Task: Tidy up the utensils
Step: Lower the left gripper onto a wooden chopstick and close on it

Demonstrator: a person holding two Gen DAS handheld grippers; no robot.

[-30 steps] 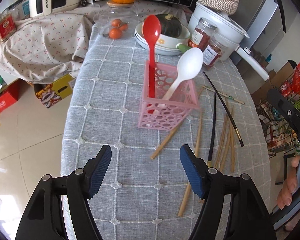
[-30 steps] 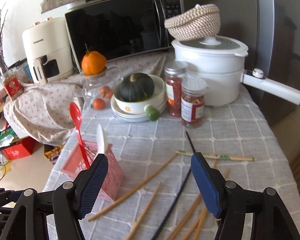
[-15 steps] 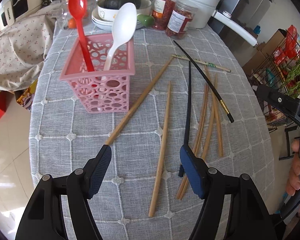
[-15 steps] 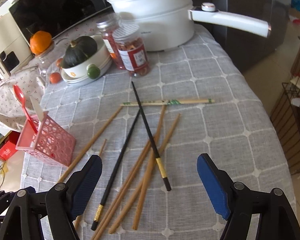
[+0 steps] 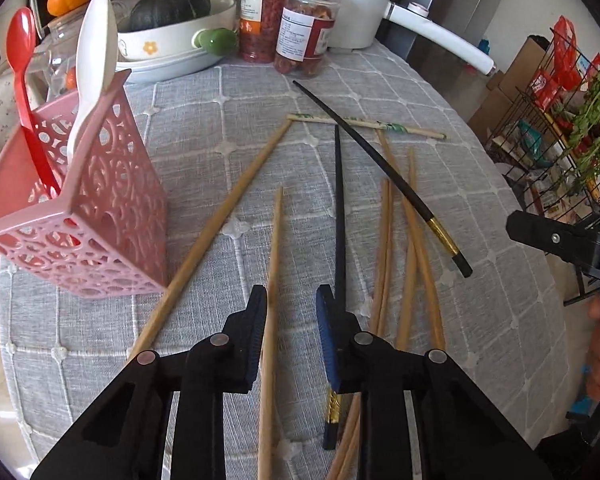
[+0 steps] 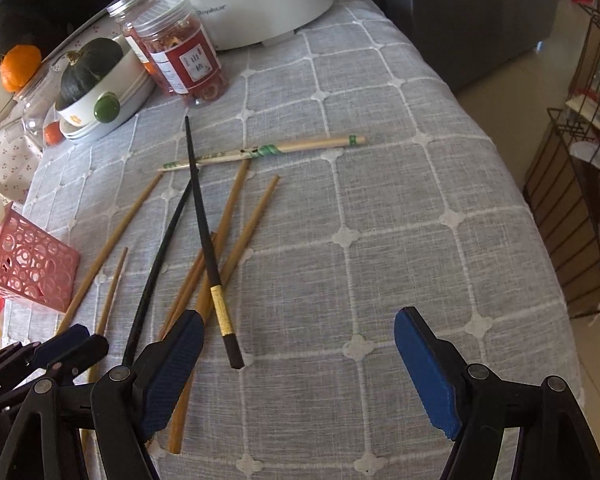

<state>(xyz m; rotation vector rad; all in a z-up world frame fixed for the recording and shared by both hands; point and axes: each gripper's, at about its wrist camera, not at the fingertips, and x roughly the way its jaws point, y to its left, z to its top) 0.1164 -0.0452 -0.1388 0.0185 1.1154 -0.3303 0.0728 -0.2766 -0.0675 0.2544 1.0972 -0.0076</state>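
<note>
Evidently, our left gripper (image 5: 291, 300) has come down low over the scattered chopsticks in the last second; a second ago it hung high above the table with its jaws wide, and half a second ago it was already swinging in over the pile. Its jaws are now drawn in to a narrow gap around a wooden chopstick (image 5: 275, 240), the left finger against that stick and the right finger beside the black chopstick (image 5: 339, 208); we cannot tell whether the pads actually bear on the wood yet, so we record no confirmed grasp. Our right gripper (image 6: 296, 344) has likewise dropped from a view of the microwave to a position just above the grey tablecloth (image 6: 380, 184), its jaws spread wide and holding nothing, with a second black chopstick (image 6: 208, 248) lying crossed over the wooden ones near its left finger. The pink basket (image 5: 100, 216) stands to the left on the cloth, already carrying a red spoon (image 5: 22, 64) and a white spoon (image 5: 94, 56). We count every chopstick as loose on the table, none in the basket. In our judgement the spoons are dealt with and the chopstick stage is only beginning, with closure on the wooden stick the likely next action.
</note>
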